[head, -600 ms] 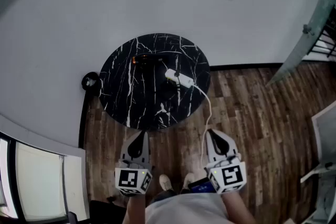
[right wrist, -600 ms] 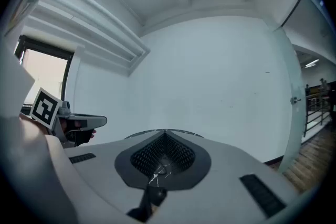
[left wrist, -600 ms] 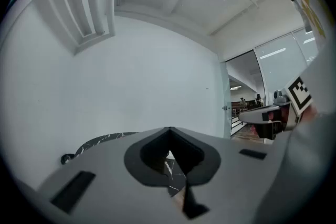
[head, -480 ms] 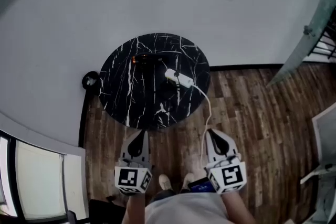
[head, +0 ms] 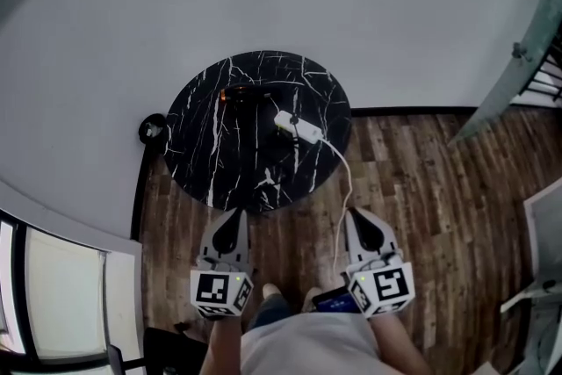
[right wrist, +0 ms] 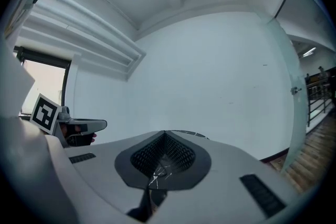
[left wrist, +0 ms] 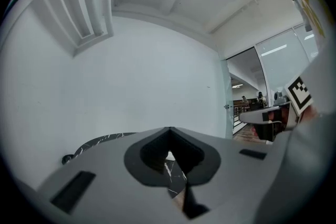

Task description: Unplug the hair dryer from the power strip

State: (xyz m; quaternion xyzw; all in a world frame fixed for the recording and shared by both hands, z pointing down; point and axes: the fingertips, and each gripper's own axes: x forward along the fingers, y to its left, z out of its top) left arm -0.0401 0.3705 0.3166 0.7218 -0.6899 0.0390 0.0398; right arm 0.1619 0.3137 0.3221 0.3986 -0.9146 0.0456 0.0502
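Left gripper (head: 233,217) and right gripper (head: 359,215): jaws closed, empty
Both sit lower centre, below the black table (head: 198,158), where hair dryer (head: 243,94) and power strip (head: 299,128) lie.

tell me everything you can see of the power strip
The power strip is a small white oblong block, plastic by its look, lying flat and slanted on the right part of the round black, white-veined table. A small dark thing on its top is likely a plug, though it is too small to be sure. A white cord leaves its right end, drops over the table's edge and runs across the wood floor toward the person.
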